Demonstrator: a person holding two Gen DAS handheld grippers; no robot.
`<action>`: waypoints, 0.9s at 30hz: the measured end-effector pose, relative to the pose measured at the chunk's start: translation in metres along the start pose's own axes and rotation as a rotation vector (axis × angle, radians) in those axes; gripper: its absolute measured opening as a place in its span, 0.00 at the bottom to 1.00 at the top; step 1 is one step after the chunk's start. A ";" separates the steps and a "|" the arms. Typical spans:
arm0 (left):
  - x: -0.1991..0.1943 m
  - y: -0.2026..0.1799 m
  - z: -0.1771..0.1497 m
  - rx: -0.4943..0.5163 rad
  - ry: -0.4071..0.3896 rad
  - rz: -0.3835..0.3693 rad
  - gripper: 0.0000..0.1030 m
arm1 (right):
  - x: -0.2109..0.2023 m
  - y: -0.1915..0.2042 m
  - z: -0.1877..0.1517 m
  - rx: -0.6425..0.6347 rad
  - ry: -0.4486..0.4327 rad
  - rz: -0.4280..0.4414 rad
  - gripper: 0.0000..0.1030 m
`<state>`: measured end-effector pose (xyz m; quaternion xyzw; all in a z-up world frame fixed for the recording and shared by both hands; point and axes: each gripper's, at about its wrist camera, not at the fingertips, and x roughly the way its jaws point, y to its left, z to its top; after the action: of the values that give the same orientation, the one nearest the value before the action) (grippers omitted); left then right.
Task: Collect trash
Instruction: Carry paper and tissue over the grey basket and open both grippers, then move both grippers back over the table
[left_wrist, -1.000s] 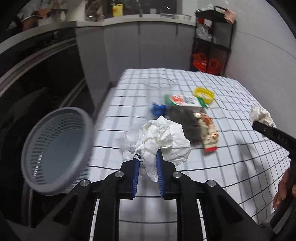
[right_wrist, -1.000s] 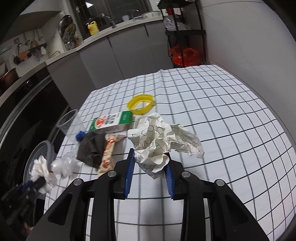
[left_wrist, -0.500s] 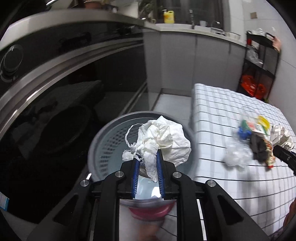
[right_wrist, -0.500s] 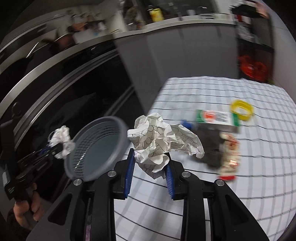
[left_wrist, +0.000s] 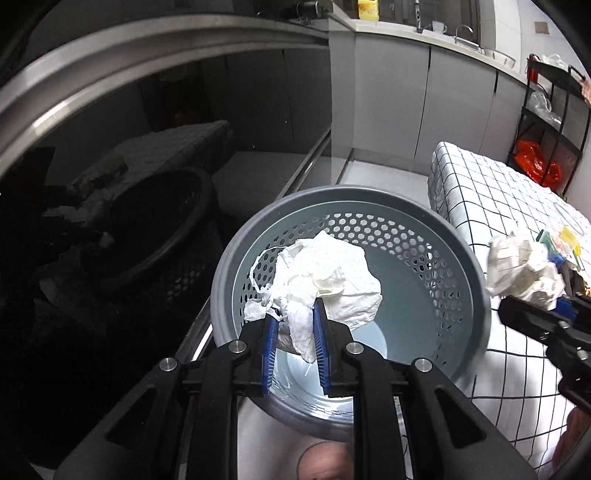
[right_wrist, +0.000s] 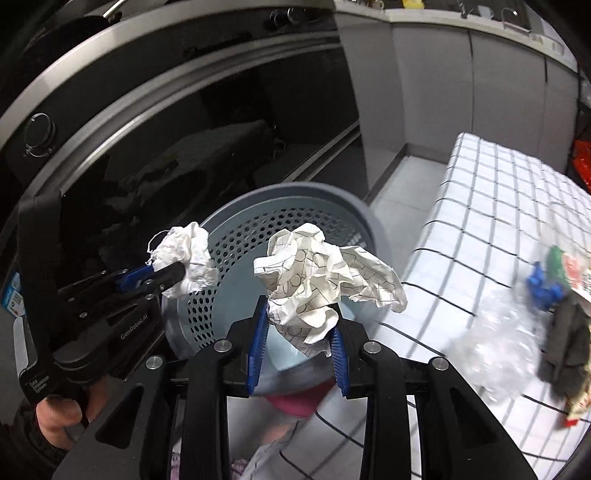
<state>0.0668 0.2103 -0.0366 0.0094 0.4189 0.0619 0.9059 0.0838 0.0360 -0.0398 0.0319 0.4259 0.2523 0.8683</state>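
My left gripper (left_wrist: 294, 334) is shut on a crumpled white tissue (left_wrist: 325, 273) and holds it over the open mouth of the grey perforated bin (left_wrist: 476, 280). My right gripper (right_wrist: 297, 328) is shut on a crumpled patterned paper ball (right_wrist: 325, 277) and holds it above the same bin (right_wrist: 354, 212). The paper ball (left_wrist: 521, 266) and right gripper show at the right of the left wrist view, at the bin's rim. The left gripper with its tissue (right_wrist: 184, 254) shows at the left of the right wrist view.
A checked tablecloth table (right_wrist: 491, 206) stands right of the bin. On it lie a clear plastic wrap (right_wrist: 495, 343), a blue cap (right_wrist: 543, 288), a dark rag (right_wrist: 565, 339) and a green-red carton (right_wrist: 565, 262). A dark oven front (left_wrist: 110, 166) is left of the bin.
Both grippers have swung left from the table to the bin, each still holding its trash. The left tissue is now over the bin's mouth, the right paper ball above its rim.
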 end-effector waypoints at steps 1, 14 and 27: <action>0.003 0.000 0.001 -0.005 0.004 -0.003 0.18 | 0.003 0.003 0.001 -0.001 0.004 0.001 0.30; 0.013 0.011 0.001 -0.035 0.005 -0.011 0.33 | 0.017 0.003 0.015 -0.008 -0.005 -0.004 0.62; 0.006 0.021 -0.002 -0.064 -0.002 0.000 0.47 | 0.009 -0.007 0.012 0.014 -0.036 -0.016 0.64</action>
<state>0.0669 0.2318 -0.0405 -0.0197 0.4159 0.0755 0.9061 0.1007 0.0360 -0.0407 0.0389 0.4121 0.2419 0.8776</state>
